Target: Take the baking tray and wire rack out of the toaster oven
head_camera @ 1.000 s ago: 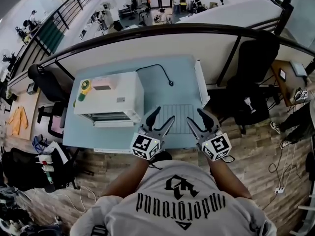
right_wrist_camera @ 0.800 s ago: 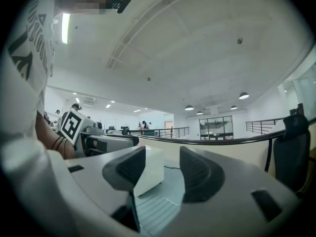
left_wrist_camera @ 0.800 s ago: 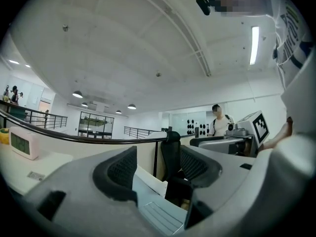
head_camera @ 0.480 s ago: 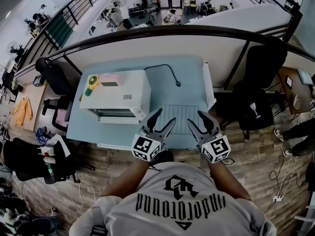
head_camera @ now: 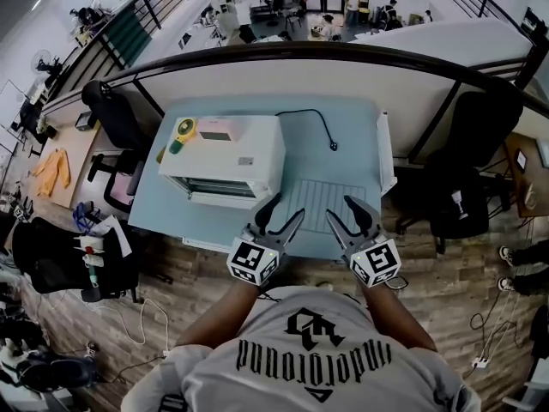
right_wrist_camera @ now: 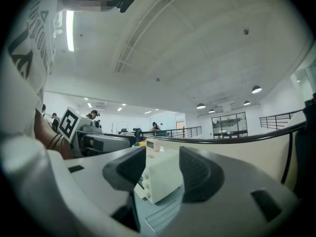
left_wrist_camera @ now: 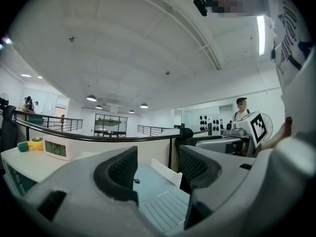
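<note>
While both claws are hovering level over the near edge of the pale blue bench (head_camera: 343,148), the head view is showing the toaster oven (head_camera: 225,160) standing on the bench's left half, its front facing the person. The left claw (head_camera: 286,207) is hanging near the oven's front right corner, its jaws spread wide and holding nothing. The right claw (head_camera: 341,207) is hanging beside it, farther from the oven, also spread wide and empty. Both are pointing across a ribbed rectangle (head_camera: 316,197) lying flat on the bench between them. A black cable (head_camera: 310,120) is trailing over the bench behind it, and a clock (head_camera: 219,133) and a yellow tape roll (head_camera: 183,130) are sitting on the oven's top. What is lying inside the oven cannot be made out from here.

In the left gripper view, the jaws are standing well apart with only open air between their pads. Through the gap the ribbed rectangle and a white strip (left_wrist_camera: 165,171) at the bench's edge are showing, while the oven is sitting off at the far left, outside the jaws.

In the right gripper view, the jaws are likewise gaping and gripping nothing. The oven is showing straight through their gap, well beyond the tips and touching neither pad.
</note>
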Motion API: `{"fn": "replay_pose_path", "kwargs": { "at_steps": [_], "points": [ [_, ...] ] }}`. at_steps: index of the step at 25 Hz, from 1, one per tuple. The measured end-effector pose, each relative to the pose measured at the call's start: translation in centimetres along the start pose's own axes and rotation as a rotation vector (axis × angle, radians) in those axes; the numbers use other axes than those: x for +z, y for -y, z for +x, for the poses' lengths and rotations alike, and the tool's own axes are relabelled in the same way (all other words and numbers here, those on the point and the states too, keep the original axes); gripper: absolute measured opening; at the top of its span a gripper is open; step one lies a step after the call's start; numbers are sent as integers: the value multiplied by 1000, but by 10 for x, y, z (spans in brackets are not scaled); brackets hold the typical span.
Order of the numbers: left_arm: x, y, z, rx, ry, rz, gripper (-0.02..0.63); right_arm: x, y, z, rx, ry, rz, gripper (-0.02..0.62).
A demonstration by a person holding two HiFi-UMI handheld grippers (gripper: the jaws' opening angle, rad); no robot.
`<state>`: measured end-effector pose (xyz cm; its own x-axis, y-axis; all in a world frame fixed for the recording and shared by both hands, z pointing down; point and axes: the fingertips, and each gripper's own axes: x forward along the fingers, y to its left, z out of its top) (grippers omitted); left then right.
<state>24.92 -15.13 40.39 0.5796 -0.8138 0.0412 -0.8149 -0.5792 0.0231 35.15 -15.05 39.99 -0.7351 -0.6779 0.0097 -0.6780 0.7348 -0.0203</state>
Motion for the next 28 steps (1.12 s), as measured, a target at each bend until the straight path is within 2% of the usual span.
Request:
{"fn": "replay_pose_path", "kwargs": {
  "at_steps": [10, 28],
  "points": [
    [-4, -45, -32, 1, -2, 4, 270, -1, -38, 45, 10, -1, -3, 195],
    [-4, -201, -122, -61, 3, -2, 270, -4, -155, 188, -43, -11, 0, 192]
  ]
}}
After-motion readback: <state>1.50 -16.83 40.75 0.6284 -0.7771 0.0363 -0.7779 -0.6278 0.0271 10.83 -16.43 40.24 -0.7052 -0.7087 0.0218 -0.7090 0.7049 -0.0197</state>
